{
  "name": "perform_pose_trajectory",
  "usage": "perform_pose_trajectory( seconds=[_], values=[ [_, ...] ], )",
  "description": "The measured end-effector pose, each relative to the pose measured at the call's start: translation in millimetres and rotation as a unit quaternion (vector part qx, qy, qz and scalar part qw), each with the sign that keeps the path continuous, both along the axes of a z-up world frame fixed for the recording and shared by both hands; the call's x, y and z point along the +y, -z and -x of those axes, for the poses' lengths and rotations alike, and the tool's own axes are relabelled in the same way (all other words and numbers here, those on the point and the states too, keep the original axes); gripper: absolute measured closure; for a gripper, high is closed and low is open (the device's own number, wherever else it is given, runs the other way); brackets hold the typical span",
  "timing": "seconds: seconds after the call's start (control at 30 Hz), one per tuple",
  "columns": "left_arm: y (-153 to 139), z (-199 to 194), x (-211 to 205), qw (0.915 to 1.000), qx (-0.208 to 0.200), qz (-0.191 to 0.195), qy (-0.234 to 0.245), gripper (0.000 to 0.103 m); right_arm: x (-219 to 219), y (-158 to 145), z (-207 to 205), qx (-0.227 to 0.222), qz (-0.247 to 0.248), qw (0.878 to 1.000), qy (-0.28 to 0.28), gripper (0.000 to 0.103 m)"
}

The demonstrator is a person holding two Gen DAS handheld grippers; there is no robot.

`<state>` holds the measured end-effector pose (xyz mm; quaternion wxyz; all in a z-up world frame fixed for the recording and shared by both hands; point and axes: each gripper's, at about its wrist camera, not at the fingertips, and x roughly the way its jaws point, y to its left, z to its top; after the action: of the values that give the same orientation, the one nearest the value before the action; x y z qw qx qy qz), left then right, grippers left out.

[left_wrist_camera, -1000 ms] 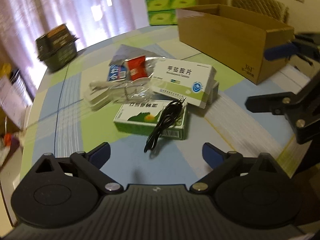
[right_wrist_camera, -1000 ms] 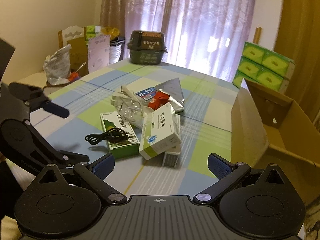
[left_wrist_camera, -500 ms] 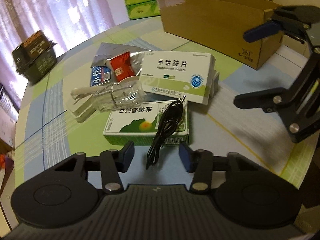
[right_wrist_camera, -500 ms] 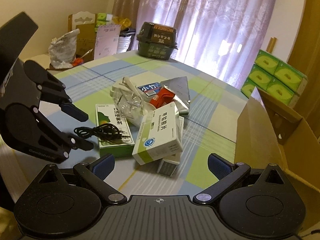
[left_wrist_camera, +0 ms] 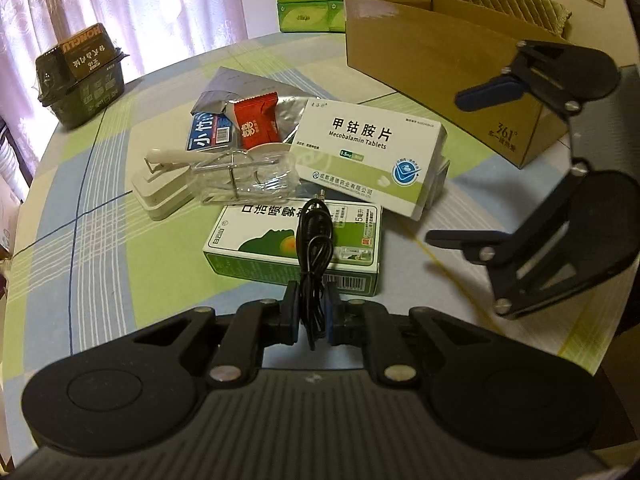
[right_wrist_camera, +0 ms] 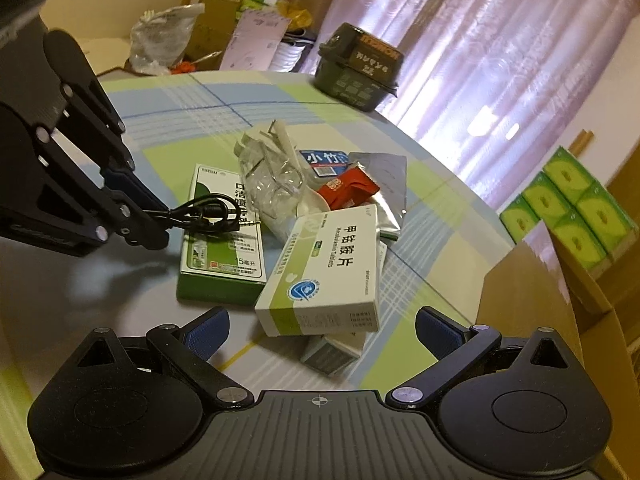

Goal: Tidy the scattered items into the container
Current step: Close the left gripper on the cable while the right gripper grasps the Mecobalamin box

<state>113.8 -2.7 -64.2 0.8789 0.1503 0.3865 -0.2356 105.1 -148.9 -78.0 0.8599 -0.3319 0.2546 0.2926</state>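
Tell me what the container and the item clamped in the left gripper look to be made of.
Container: brown corrugated cardboard, matte, taped seam and folded flaps. Audio cable in the left gripper: black rubbery sheath, slight sheen, with a metal jack plug; likely plastic-coated wire.

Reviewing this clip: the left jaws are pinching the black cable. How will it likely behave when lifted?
The black cable is thin and loosely looped, so it will probably sag and dangle rather than hold shape. It looks light, so the green box beneath should stay put, though the free plug end may drag across it. The left gripper pinches only one end of the bundle, so loops might slip loose.
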Motion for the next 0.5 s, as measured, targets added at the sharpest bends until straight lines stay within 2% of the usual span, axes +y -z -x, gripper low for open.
perform_pose_trajectory(
  seconds=[0.13, 0.2, 0.33, 0.43, 0.47, 0.5],
  values=[
    [0.6, 0.3, -1.5, 1.0, -0.004, -0.001, 0.004, 0.091, 8.5, 7.7, -7.1, -0.019, 0.021, 1.0, -0.01, 0.0],
    [1.7, -0.2, -2.4, 1.0, -0.004, -0.004, 0.006, 0.086, 13.1, 11.8, -9.7, -0.027, 0.033, 0.999, -0.017, 0.0],
    [3.6, -1.9, -2.2, 1.0, -0.005, -0.005, 0.003, 0.081, 18.6, 19.9, -17.1, -0.032, 0.05, 0.998, -0.026, 0.0],
    [4.7, -3.7, -2.3, 1.0, -0.004, -0.005, 0.002, 0.081, 21.7, 24.2, -21.2, -0.038, 0.059, 0.997, -0.034, 0.0],
    [5.1, -4.1, -2.4, 1.0, -0.004, -0.005, 0.002, 0.081, 22.6, 25.5, -22.9, -0.039, 0.062, 0.997, -0.035, 0.002],
    [5.5, -4.6, -2.4, 1.0, -0.003, -0.005, 0.002, 0.081, 23.3, 26.6, -24.7, -0.039, 0.064, 0.997, -0.035, 0.011]
  ],
)
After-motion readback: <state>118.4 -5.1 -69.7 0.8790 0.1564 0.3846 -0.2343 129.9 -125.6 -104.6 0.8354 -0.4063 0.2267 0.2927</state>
